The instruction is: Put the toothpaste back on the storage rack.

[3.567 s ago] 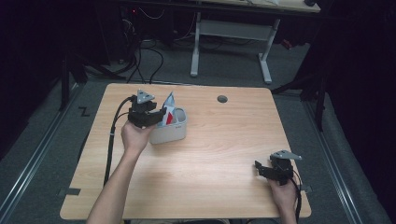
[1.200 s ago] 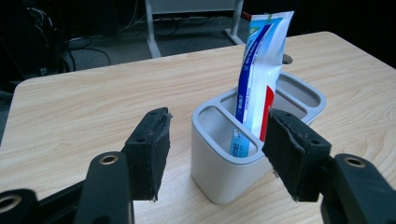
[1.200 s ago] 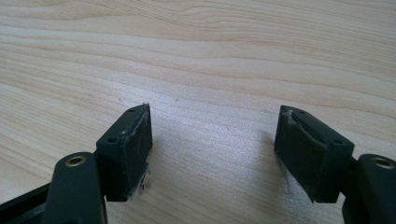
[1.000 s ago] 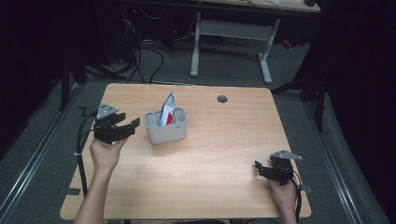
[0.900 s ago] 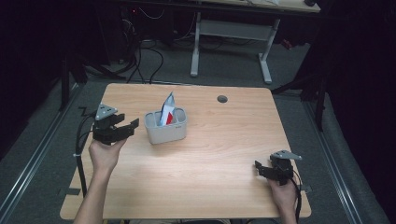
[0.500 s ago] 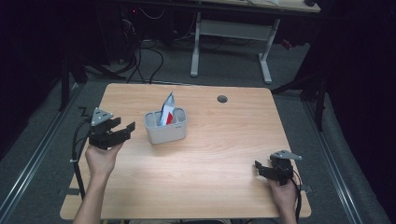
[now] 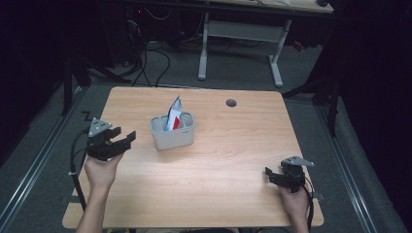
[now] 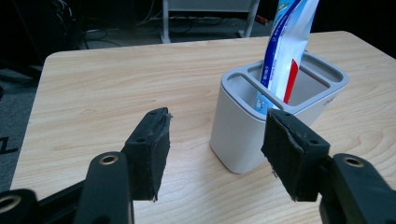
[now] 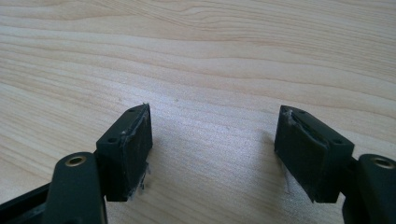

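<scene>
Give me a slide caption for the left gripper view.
Open left tool facing a grey holder with a toothpaste tube inside.

- The wooden table [image 7: 233, 165], light with a plain grain, takes up the middle and lower part of the high view.
- A round cable hole [image 7: 231, 103] sits in the tabletop near its far edge, right of centre.
- A white desk frame [image 7: 243, 36] stands on the grey floor at the top centre.
- Black cables [image 7: 150, 58] lie tangled on the floor at the upper left.
</scene>
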{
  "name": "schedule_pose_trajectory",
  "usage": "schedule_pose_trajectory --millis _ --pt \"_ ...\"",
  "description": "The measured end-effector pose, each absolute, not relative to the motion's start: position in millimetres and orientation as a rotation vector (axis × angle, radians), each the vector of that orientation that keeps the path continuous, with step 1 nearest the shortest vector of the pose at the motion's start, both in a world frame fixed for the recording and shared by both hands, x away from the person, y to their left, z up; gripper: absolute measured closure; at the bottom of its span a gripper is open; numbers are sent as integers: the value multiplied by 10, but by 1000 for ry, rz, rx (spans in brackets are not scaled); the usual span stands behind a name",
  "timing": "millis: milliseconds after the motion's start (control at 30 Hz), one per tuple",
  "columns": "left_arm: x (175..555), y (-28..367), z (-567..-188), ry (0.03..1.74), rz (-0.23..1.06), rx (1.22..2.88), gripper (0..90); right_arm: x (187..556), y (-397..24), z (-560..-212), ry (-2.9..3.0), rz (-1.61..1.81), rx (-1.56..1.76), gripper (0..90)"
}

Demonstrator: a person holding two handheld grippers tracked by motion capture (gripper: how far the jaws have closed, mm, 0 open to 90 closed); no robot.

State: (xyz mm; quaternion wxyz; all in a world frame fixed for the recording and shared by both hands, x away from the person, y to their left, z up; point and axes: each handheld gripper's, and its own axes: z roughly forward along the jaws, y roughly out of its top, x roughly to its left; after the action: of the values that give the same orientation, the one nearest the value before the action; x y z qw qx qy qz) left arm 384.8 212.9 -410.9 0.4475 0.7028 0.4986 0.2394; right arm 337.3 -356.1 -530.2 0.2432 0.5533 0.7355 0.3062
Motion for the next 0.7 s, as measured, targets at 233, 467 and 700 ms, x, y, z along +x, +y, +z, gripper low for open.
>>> schedule_pose_trajectory --millis 233,467,700 --pt "3808 2161 -4172 1249 591 1737 414 3374 -3562 -5301 2010 836 1512 276" --pt "3778 2190 -4233 1264 584 1733 414 3373 -3562 -5302 2010 836 1511 276" --pt "3756 2205 -4318 1284 569 1731 412 3373 -3561 -5301 2010 836 1512 277"
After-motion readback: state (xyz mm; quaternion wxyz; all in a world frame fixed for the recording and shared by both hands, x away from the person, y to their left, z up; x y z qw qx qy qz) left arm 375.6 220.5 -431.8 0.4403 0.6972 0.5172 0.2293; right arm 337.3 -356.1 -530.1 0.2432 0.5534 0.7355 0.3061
